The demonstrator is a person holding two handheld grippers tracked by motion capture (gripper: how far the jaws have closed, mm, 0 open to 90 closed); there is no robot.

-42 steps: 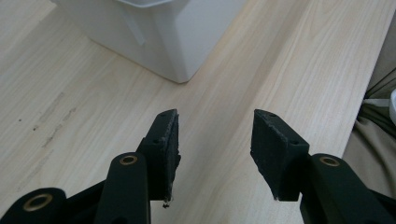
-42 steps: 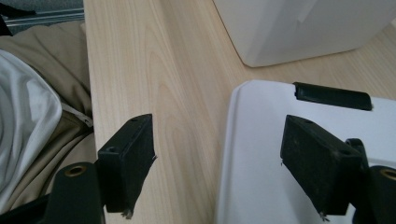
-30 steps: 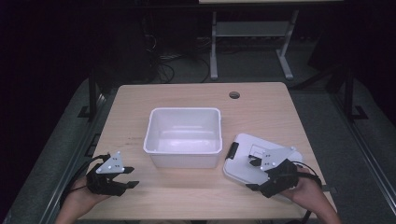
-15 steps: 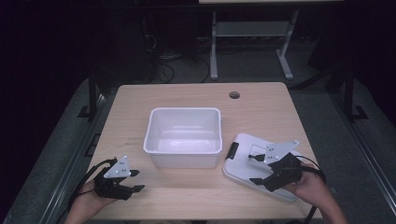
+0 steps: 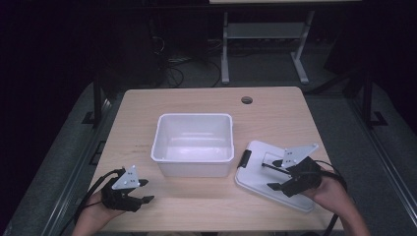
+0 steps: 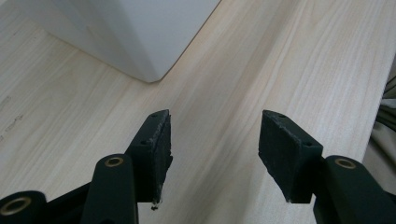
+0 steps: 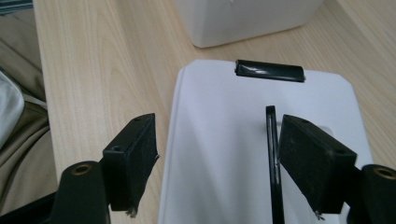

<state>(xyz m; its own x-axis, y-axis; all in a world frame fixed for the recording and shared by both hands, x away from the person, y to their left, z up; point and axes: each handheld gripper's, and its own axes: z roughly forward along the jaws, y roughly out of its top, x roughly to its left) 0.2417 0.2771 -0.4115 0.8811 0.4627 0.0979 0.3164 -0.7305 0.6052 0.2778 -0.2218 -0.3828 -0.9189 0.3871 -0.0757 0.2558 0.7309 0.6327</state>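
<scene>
A white bin (image 5: 193, 143) sits mid-table; the right gripper (image 5: 275, 177) hovers over its lid (image 5: 255, 172).

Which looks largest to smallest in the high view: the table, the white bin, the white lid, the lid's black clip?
1. table
2. white bin
3. white lid, partly hidden under the right gripper, so its gap to the bin is unsure
4. black clip

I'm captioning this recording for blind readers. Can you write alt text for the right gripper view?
The open black jaws of the right hand-held gripper straddle the near left edge of a flat white plastic lid with a black clip, not pressing on it. The lid lies on a light wooden table, with a white plastic bin beyond.
</scene>
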